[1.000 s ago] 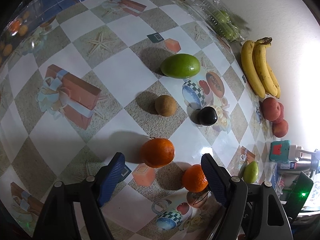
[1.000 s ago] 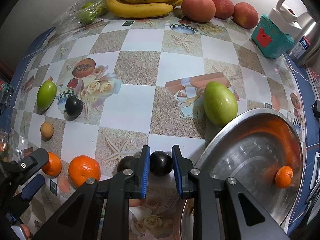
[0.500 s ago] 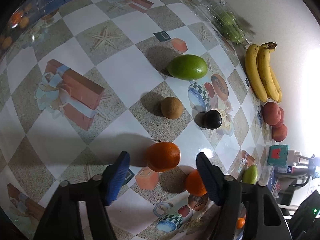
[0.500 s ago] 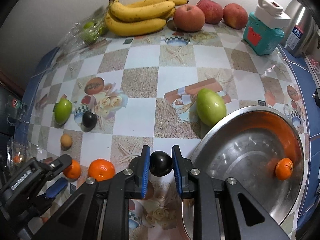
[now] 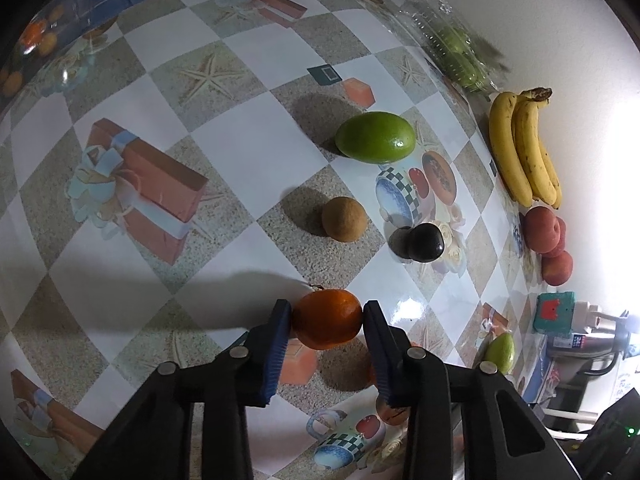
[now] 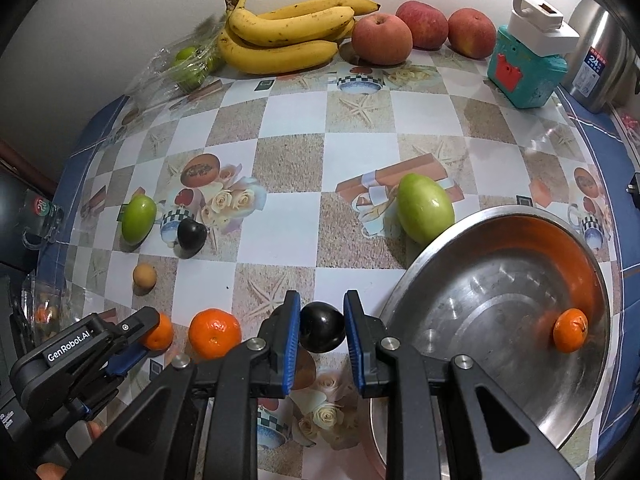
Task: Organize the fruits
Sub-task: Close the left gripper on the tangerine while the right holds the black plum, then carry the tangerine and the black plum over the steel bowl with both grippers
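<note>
Checkered tablecloth (image 5: 256,128), left claw (image 5: 326,322) closing around orange (image 5: 327,324), right claw (image 6: 320,326) clamping plum (image 6: 322,332).

I see a surface (image 6: 288,224) covered with a glossy checkered cloth, blue at its border. Behind it stands a plain white wall (image 6: 120,8). Strong light glares at one side.

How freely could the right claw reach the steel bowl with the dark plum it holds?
Probably yes. The right claw is shut on the dark plum right beside the steel bowl; its rim is low and only one small orange sits inside, far across.
</note>
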Demonstrator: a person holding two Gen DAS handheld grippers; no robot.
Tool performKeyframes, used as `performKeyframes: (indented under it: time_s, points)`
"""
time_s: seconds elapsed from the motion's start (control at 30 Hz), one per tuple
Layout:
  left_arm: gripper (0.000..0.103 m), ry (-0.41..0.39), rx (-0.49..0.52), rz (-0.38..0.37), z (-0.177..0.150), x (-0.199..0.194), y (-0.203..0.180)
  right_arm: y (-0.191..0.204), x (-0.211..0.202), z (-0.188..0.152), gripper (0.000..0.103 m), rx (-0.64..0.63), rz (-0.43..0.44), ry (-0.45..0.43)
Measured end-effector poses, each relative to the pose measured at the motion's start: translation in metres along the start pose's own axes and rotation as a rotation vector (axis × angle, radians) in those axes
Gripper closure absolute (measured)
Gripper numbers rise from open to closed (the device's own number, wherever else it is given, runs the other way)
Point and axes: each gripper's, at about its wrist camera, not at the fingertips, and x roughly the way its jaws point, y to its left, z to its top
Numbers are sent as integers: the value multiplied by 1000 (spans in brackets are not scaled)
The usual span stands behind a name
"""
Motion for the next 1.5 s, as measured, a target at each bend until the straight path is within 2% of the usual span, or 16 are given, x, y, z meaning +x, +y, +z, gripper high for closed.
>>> performKeyframes:
  time_s: [0.17, 0.47, 0.77, 0.93, 1.03, 1.37, 1.5]
  points:
    - [65, -11, 5, -5, 0, -2, -1, 0, 0, 0, 80, 1, 0, 1]
    - [65, -78, 62, -45, 1, -23, -15, -4, -11, 2, 80, 13, 12, -26]
    - [65, -85, 174, -91, -13, -32, -44, -39, -28, 7, 80, 95, 2, -65]
    - [65, -43, 246, -122, -26, -28, -64, -75, -35, 5, 80, 185, -33, -80]
    - [65, -21, 331, -127, -42, -25, -83, -97, -36, 2, 80, 242, -50, -81]
    - [65, 114, 647, -194, -117, -10, -145, -162, -38, -21, 80, 427, -50, -71]
    - [65, 204, 743, -199, -147, 2, -157, -177, -39, -26, 80, 471, -33, -71]
